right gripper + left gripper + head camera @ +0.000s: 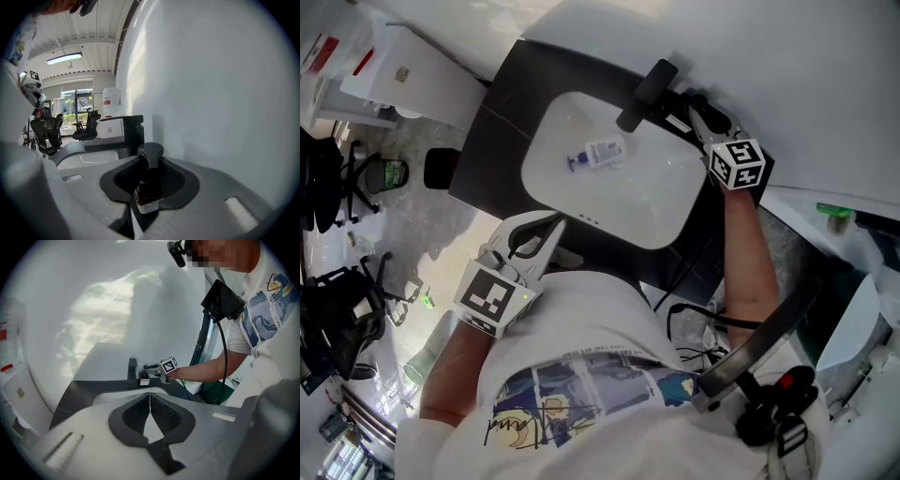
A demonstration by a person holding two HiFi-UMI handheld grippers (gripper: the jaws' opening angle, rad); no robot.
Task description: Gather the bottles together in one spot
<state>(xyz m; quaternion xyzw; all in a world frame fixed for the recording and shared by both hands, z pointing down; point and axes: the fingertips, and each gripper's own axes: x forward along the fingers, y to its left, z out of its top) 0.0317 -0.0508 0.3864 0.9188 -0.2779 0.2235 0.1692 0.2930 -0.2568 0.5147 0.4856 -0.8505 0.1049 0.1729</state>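
A small clear bottle with a blue cap [600, 153] lies on its side in the white sink basin [670, 202]. My right gripper [686, 105] is at the basin's back rim beside the black faucet [645, 94]. It is shut on a dark bottle with a white label and a black cap [149, 190], which stands upright between its pads. From the left gripper view that bottle's label [144, 381] shows next to the faucet [132, 372]. My left gripper [549, 227] hovers at the basin's front edge, shut with nothing in it [150, 401].
The basin sits in a black countertop [502, 131] against a white wall [787, 56]. Office chairs [342, 178] stand on the floor to the left, and a white cabinet [403, 70] at upper left. A black cable [698, 323] hangs under my right forearm.
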